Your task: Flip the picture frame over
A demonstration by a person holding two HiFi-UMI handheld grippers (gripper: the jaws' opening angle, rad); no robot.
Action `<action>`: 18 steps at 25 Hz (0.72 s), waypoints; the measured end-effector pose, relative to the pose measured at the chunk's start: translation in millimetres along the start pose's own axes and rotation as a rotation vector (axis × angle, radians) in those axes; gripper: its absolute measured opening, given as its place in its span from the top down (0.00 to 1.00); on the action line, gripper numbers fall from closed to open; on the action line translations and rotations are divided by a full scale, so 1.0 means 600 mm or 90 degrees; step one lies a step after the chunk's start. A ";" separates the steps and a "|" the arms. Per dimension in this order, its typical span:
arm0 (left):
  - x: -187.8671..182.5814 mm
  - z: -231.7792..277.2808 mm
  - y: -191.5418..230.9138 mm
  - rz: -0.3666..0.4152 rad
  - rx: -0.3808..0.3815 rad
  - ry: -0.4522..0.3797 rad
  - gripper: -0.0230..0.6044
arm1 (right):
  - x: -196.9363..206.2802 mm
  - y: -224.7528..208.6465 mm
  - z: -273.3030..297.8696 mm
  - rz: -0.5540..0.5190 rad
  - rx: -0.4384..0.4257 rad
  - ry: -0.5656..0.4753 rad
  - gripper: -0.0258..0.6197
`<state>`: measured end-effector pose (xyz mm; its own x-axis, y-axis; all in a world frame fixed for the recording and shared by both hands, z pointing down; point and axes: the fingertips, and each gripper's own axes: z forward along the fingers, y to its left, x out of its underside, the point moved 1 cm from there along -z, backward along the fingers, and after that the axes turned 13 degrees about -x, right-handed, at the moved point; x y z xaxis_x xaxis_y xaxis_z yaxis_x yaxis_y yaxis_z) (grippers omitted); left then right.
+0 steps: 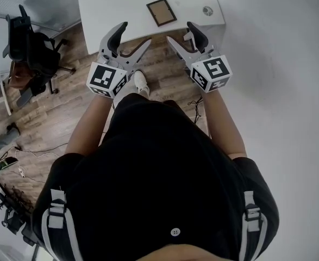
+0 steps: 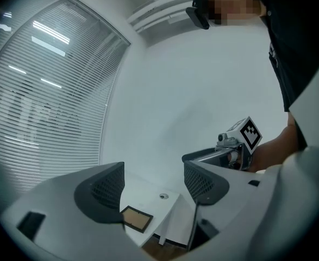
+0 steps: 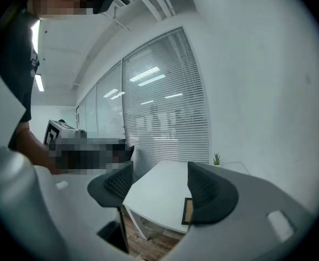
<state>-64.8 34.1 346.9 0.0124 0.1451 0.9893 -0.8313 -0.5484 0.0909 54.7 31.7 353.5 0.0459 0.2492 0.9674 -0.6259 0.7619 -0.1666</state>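
Note:
The picture frame (image 1: 161, 11) has a dark border and a brown face. It lies flat on the white table (image 1: 110, 4), near the table's front edge. In the left gripper view the frame (image 2: 136, 218) shows low between the jaws. In the right gripper view only an edge of the frame (image 3: 187, 211) peeks out beside the right jaw. My left gripper (image 1: 133, 37) and right gripper (image 1: 182, 34) are held side by side in the air just short of the table's front edge. Both are open with nothing between their jaws. Neither touches the frame.
A small round metal fitting (image 1: 207, 10) is set in the table right of the frame. A black office chair (image 1: 31, 48) stands on the wooden floor at the left, with cables (image 1: 23, 156) nearby. A white wall (image 1: 279, 64) runs along the right. A small plant (image 3: 217, 159) stands by the blinds.

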 end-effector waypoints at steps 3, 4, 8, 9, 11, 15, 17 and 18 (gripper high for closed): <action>0.009 0.017 0.032 -0.002 0.003 -0.003 0.43 | 0.009 -0.016 0.038 0.008 0.005 0.018 0.46; 0.013 0.022 0.041 -0.002 0.005 -0.006 0.43 | 0.013 -0.021 0.049 0.010 0.006 0.023 0.46; 0.037 0.047 0.074 -0.004 0.011 -0.005 0.43 | 0.035 -0.041 0.089 0.024 0.017 0.046 0.46; 0.044 0.052 0.081 -0.004 0.013 -0.003 0.44 | 0.042 -0.046 0.098 0.031 0.019 0.050 0.46; 0.059 0.061 0.094 -0.002 0.015 0.001 0.44 | 0.061 -0.055 0.118 0.046 0.022 0.061 0.47; 0.082 0.076 0.112 -0.008 0.017 0.007 0.44 | 0.102 -0.073 0.152 0.066 0.022 0.097 0.47; 0.092 0.088 0.121 -0.016 0.013 0.014 0.44 | 0.120 -0.088 0.168 0.076 0.023 0.113 0.48; 0.098 0.094 0.125 -0.019 0.010 0.018 0.44 | 0.130 -0.097 0.177 0.083 0.025 0.122 0.49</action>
<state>-94.9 -45.0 418.6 0.0208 0.1838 0.9827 -0.8221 -0.5562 0.1215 12.0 -56.4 458.9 0.1071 0.4556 0.8837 -0.6656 0.6932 -0.2766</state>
